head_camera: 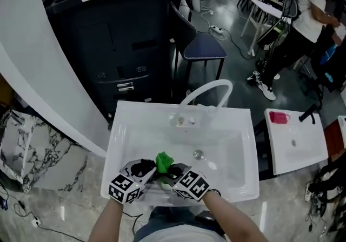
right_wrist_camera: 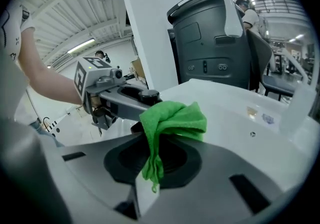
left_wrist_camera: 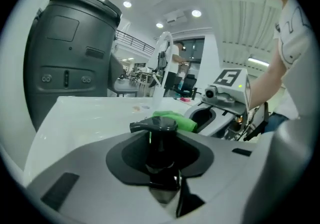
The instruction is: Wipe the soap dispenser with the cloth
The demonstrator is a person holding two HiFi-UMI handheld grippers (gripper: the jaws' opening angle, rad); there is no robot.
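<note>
Low over the front of the white sink (head_camera: 238, 122), my two grippers meet. The soap dispenser shows mostly as a black pump head (left_wrist_camera: 155, 125), upright between the jaws of my left gripper (left_wrist_camera: 162, 168), which is shut on it. That pump head (right_wrist_camera: 149, 96) also appears in the right gripper view, just behind the cloth. My right gripper (right_wrist_camera: 155, 163) is shut on a bunched green cloth (right_wrist_camera: 172, 123), which hangs from its jaws and touches or nearly touches the dispenser's top. From the head view, the cloth (head_camera: 164, 161) sits between the left gripper (head_camera: 146, 169) and right gripper (head_camera: 175, 173); the dispenser's body is hidden.
A curved white faucet (head_camera: 208, 92) rises at the sink's back edge, and a drain (head_camera: 198, 154) lies mid-basin. A large dark machine (head_camera: 108, 35) and a chair (head_camera: 197, 46) stand behind. A second small basin (head_camera: 294, 141) with a pink item (head_camera: 278, 117) is at right.
</note>
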